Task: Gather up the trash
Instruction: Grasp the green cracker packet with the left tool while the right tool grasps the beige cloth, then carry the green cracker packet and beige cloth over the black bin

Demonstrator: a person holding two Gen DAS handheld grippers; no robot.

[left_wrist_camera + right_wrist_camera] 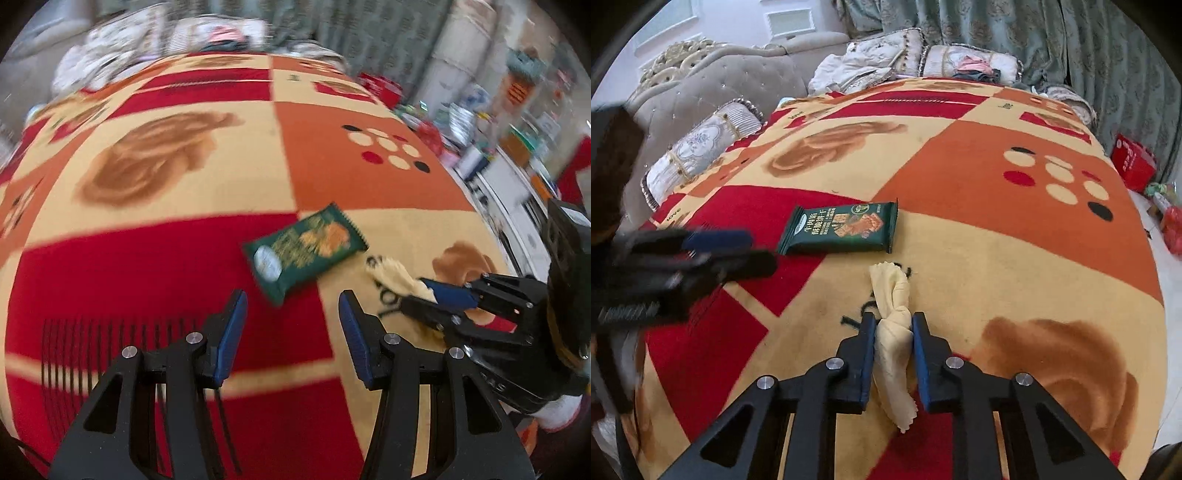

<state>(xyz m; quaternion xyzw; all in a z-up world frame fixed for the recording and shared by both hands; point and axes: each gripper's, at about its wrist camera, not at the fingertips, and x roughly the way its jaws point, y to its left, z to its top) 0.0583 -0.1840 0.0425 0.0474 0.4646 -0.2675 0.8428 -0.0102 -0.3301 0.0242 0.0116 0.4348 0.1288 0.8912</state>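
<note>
A green snack packet (306, 248) lies flat on the patterned blanket (166, 206); it also shows in the right wrist view (840, 229). My left gripper (293, 301) is open and empty, just short of the packet. My right gripper (894, 321) is shut on a crumpled pale yellow wrapper (892, 332), which sticks out ahead of and behind the fingers. In the left wrist view the right gripper (430, 295) comes in from the right with the yellow wrapper (395, 275) at its tips. The left gripper (746, 247) shows blurred at the left of the right wrist view.
The blanket covers a bed with cushions (701, 147) and a padded headboard (720, 85) at the far side. Green curtains (1071, 55) hang behind. A red box (1134, 162) and cluttered floor items (480, 147) lie off the right edge.
</note>
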